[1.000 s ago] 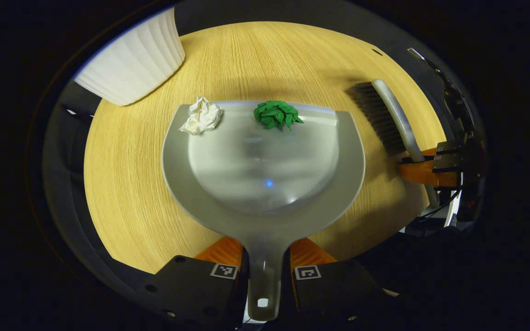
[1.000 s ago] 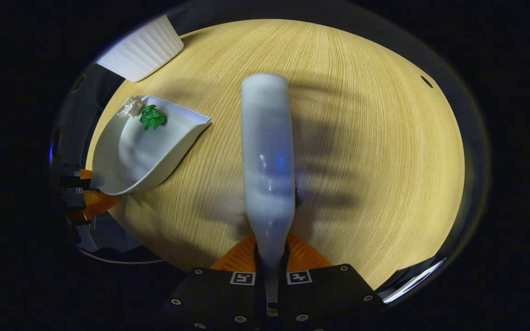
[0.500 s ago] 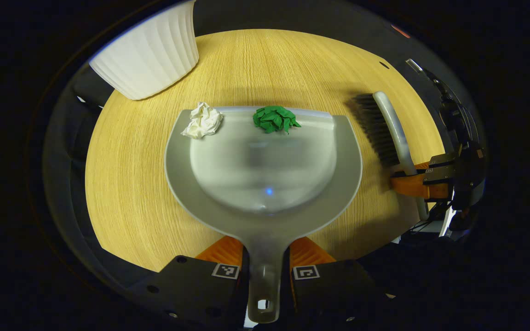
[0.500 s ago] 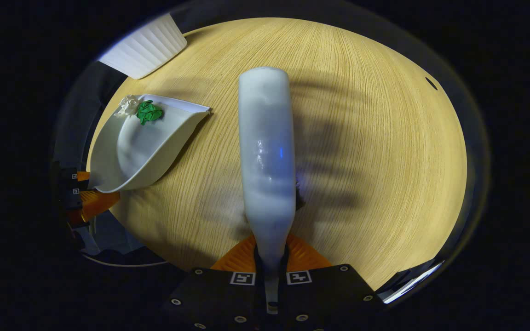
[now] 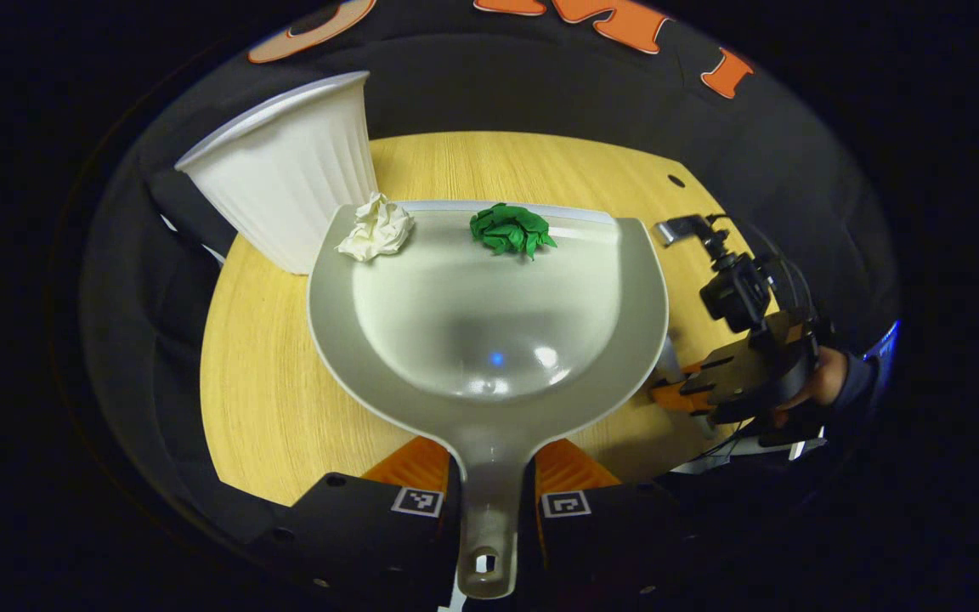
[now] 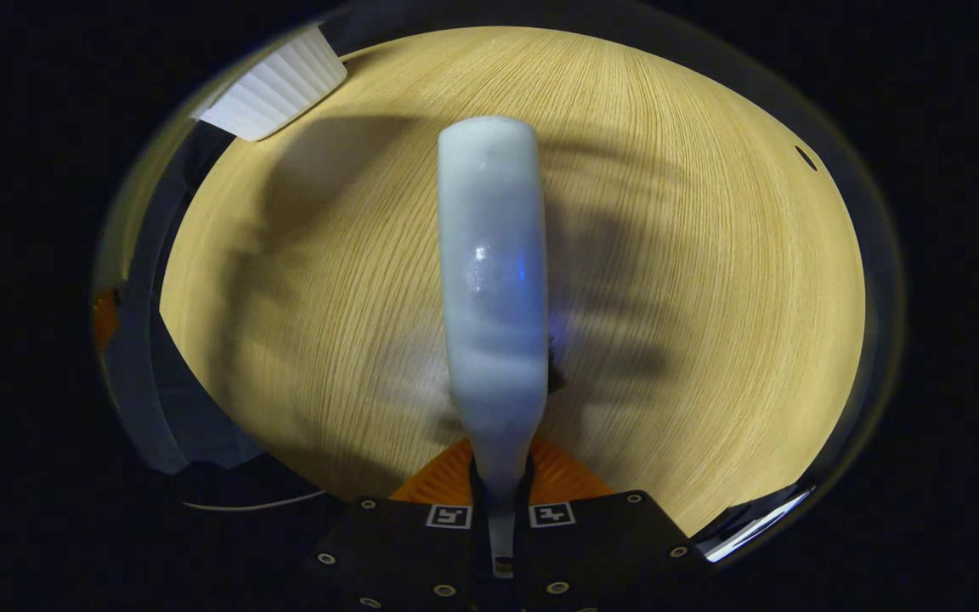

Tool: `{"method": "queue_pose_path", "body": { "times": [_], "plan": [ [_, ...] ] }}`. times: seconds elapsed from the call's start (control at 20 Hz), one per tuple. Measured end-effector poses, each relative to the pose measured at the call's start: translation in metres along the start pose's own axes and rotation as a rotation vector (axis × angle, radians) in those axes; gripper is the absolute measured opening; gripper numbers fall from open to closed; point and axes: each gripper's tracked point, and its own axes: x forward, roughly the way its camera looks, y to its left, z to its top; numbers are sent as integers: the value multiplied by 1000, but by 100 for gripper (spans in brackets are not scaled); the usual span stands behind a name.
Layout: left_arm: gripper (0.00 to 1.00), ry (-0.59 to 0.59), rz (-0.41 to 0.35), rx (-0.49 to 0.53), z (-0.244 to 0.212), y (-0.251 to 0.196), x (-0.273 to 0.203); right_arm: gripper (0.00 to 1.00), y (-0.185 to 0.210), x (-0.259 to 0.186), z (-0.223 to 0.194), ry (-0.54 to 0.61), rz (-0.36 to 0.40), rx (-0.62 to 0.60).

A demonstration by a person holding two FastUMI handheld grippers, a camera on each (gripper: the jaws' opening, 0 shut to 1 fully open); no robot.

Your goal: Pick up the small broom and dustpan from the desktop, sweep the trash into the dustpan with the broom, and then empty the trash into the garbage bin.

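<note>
Emptying step: left gripper (image 5: 489,476) clamps the dustpan (image 5: 489,340), right gripper (image 6: 500,476) clamps the broom (image 6: 494,272); next, tip both 2 paper wads (image 5: 377,228) into the bin (image 5: 285,170) at 10 o'clock.

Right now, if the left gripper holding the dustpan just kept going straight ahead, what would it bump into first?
Probably the white garbage bin: the dustpan, held by the left gripper, already has its front left corner at the bin's side. Depth is unclear, so it may pass just right of it, above the table.
</note>
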Motion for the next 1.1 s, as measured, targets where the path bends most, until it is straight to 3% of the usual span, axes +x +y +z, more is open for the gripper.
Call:
{"method": "queue_pose_path", "body": {
  "times": [0.45,0.65,1.1],
  "plan": [
    [28,-122,37,28,54,24,-50,10,-14,5,5,15,8,-2],
    [27,-140,114,42,72,55,-61,10,-20,7,0,17,18,7],
    [27,-79,259,-39,92,138,-69,10,-38,18,10,52,13,-6]
  ]
}}
